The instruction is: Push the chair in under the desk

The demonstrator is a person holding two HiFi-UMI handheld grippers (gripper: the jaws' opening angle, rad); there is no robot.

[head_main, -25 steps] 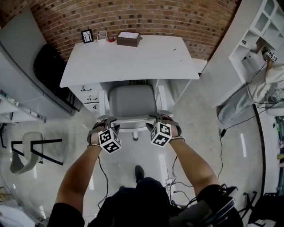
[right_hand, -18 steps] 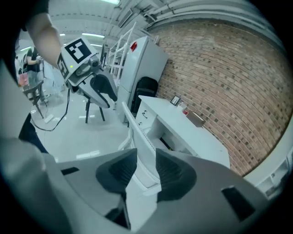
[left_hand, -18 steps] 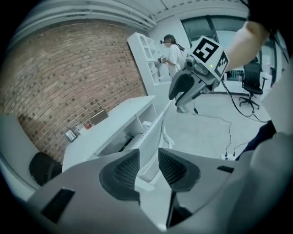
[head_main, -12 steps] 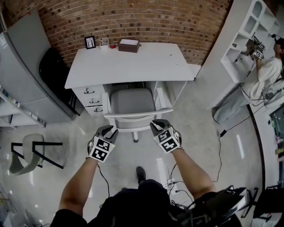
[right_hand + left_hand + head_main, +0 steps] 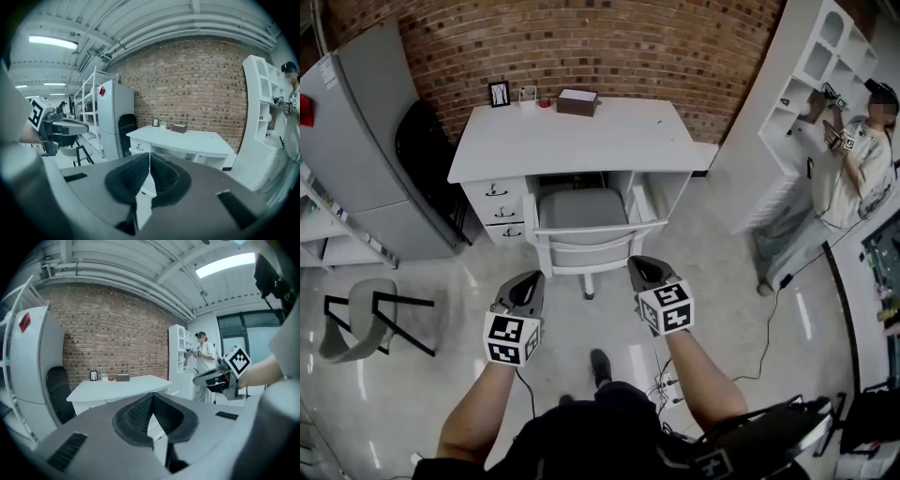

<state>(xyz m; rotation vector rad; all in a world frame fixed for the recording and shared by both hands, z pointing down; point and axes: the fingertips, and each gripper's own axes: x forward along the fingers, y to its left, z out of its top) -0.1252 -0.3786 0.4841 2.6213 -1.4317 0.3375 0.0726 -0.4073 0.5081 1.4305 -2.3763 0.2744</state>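
Left gripper [image 5: 529, 279]: held above the pale floor [image 5: 722, 281], jaws just closed, pads meeting, nothing between them. Right gripper [image 5: 640, 266]: level beside it, jaws likewise just closed and empty. Both stand clear of the chair [image 5: 581, 211], just ahead: grey seat, white frame, backrest toward the person, seat set into the kneehole beside the drawers [image 5: 499, 211], partly beneath the front edge of the white worktop [image 5: 581, 141]. Rear edge of worktop: picture frame [image 5: 499, 94], brown box [image 5: 577, 101]. Behind: brick wall [image 5: 609, 47]. Left: grey cabinet [image 5: 356, 141]. Far right: a person [image 5: 853, 159] at white shelving [image 5: 811, 84].
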